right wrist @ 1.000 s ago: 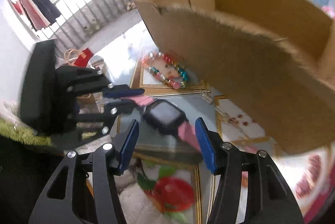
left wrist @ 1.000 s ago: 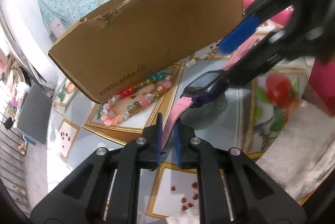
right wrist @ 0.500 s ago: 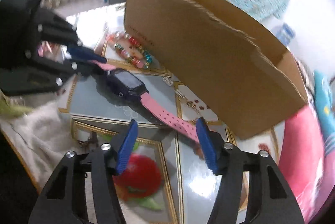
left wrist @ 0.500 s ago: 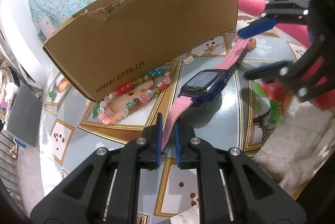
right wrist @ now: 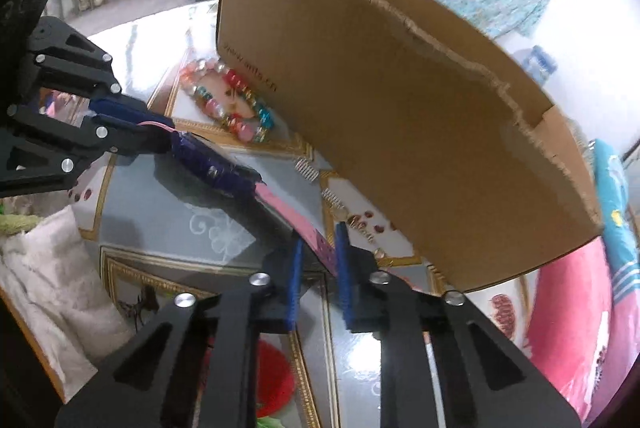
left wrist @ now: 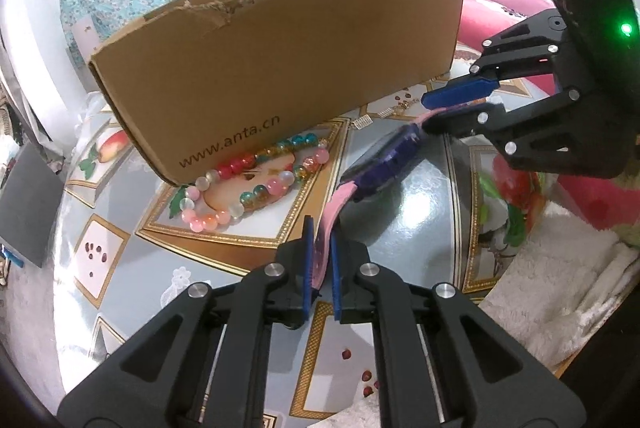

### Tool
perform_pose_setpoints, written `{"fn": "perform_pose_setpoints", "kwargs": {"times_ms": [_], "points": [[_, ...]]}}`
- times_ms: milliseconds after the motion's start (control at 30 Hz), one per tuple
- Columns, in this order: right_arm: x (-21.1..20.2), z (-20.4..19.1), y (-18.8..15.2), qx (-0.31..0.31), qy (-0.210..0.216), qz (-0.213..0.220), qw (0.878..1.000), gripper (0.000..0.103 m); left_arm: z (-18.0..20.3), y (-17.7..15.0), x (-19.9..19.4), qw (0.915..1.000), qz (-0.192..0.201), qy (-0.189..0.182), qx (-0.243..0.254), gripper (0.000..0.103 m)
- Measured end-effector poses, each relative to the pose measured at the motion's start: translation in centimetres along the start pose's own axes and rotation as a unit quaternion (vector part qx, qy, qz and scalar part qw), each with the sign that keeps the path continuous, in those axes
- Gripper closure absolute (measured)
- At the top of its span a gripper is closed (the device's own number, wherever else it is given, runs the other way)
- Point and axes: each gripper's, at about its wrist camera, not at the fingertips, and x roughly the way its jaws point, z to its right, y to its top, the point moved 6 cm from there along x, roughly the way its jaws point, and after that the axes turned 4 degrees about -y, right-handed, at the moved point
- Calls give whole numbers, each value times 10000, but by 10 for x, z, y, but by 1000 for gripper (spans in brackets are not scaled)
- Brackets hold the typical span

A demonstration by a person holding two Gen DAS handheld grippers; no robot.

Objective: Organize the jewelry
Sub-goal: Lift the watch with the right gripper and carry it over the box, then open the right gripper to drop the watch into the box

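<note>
watch (left wrist: 384,156) is slung between both tools, purple body just above the patterned table (left wrist: 416,212), in front of the cardboard box (left wrist: 280,68). left gripper (left wrist: 320,260) is clamped on one pink strap end. right gripper (right wrist: 318,264) jaws closing on the other end, strap between the pads. let that grip seat first, then lift both level over the torn box edge. bead bracelet (left wrist: 256,180) lies against the box foot.

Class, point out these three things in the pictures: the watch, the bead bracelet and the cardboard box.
watch (left wrist: 386,158), left wrist view, on its purple case.
bead bracelet (left wrist: 276,185), left wrist view, on a pink bead.
cardboard box (left wrist: 304,60), left wrist view, on its front wall.
</note>
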Motion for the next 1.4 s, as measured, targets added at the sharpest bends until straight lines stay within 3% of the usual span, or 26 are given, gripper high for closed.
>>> {"fn": "perform_pose_setpoints", "kwargs": {"times_ms": [333,500,600,733,833,933,1067,1167,1333,1400], "points": [[-55,7,37,26,-732,1061,9917,97,-3,23,-59,9967,723,353,-122,101],[-99,31,73,47,-1038,1669,9805,97,-8,64,-97,9906,1266,523,49,101],[-106,65,106,341,-821,1687,9817,97,-18,95,-106,9895,1355,488,96,101],[-77,114,138,1001,65,1103,9888,97,-44,140,-93,9932,1142,190,-126,101],[-24,144,148,1491,672,252,9862,98,-69,165,-56,9974,532,-43,-476,101],[38,163,144,1893,1179,-727,9721,98,-90,181,-6,9968,-238,-218,-730,100],[99,170,134,2119,1408,-1633,9532,97,-108,190,57,9885,-1188,-190,-913,100],[131,172,130,2312,1554,-2103,9371,96,-121,194,94,9805,-1752,110,-884,92],[149,190,129,2586,1243,-2173,9330,82,-130,209,118,9791,-1841,436,-740,62],[148,195,128,2609,1188,-2090,9349,81,-135,215,115,9800,-1735,418,-879,61]]}}
